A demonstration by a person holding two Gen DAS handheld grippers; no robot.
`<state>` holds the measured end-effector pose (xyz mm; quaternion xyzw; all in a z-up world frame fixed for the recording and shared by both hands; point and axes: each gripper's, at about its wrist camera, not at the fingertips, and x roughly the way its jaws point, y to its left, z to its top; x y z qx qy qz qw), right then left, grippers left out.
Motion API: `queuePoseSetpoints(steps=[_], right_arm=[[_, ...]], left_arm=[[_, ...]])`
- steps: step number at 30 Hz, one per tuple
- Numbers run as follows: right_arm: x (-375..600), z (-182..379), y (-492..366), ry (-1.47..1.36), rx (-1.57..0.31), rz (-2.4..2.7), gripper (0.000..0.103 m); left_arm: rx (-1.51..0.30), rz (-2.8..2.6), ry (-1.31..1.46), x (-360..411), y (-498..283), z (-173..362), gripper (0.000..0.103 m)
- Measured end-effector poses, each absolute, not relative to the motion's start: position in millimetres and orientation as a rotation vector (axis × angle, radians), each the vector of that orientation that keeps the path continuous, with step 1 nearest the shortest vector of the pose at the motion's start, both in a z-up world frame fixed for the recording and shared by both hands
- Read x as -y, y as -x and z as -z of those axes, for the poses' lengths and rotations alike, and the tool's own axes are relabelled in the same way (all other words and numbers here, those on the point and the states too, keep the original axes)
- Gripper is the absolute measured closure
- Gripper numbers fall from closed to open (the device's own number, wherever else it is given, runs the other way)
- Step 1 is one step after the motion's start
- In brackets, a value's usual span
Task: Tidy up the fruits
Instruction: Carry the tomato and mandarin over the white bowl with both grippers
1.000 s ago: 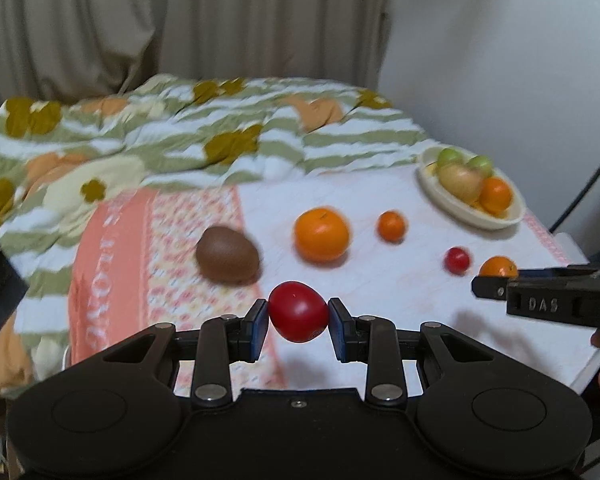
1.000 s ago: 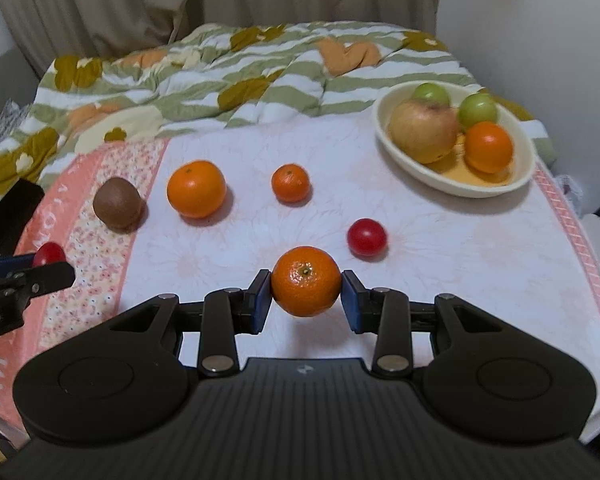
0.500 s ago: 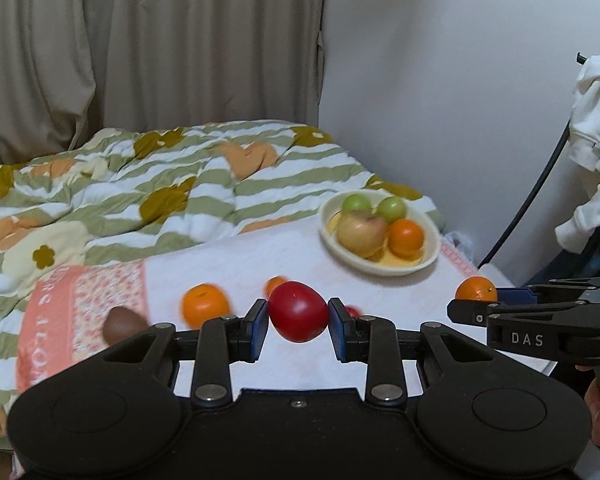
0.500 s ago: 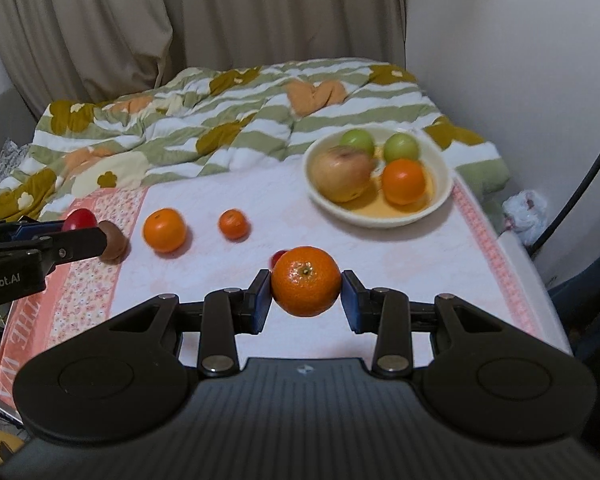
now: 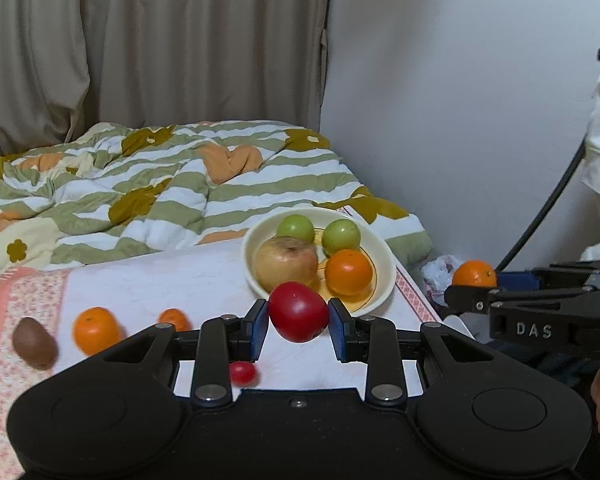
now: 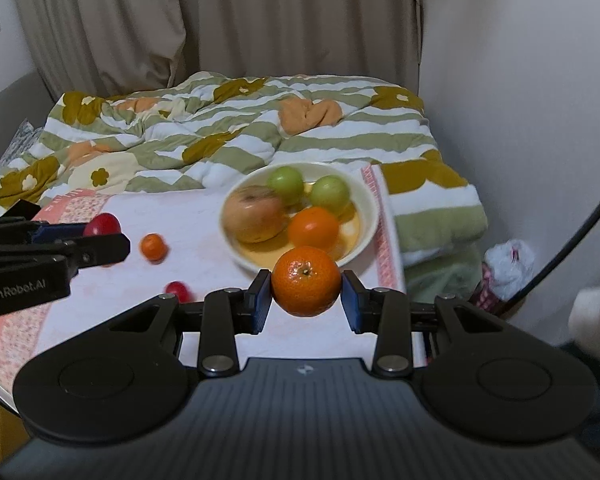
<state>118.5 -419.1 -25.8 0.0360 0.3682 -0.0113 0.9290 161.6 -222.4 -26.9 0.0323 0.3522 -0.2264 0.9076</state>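
Note:
My left gripper (image 5: 299,321) is shut on a red tomato (image 5: 298,311), held above the table just in front of the cream bowl (image 5: 384,264). My right gripper (image 6: 306,294) is shut on an orange mandarin (image 6: 306,280), also near the bowl's (image 6: 370,216) front rim. The bowl holds a pale apple (image 5: 286,262), two green fruits (image 5: 296,228) and an orange (image 5: 348,272). On the cloth lie a kiwi (image 5: 34,342), a large orange (image 5: 96,330), a small mandarin (image 5: 174,318) and a small red tomato (image 5: 243,373).
A striped floral quilt (image 5: 172,184) lies bunched behind the table. A white wall (image 5: 460,120) and a black cable (image 5: 548,208) stand to the right. The table's right edge (image 5: 414,296) runs close beside the bowl. A white plastic bag (image 6: 508,264) sits on the floor.
Both grippers have carried their fruit to the right and a little upward, towards the bowl. The bowl now looks larger and nearer the centre; the loose fruits have slid to the left.

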Motion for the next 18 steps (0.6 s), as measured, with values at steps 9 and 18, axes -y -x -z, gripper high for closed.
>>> queuePoseSetpoints(steps=[9, 18], right_arm=[[474, 46, -170, -0.076, -0.782, 0.004, 0.051], [492, 73, -214, -0.116, -0.827, 0.009, 0.051]], left_arm=[[-0.803, 0.444, -0.098, 275, -198, 57, 0.068], [-0.908, 0.458, -0.152, 309, -242, 94, 0.068]])
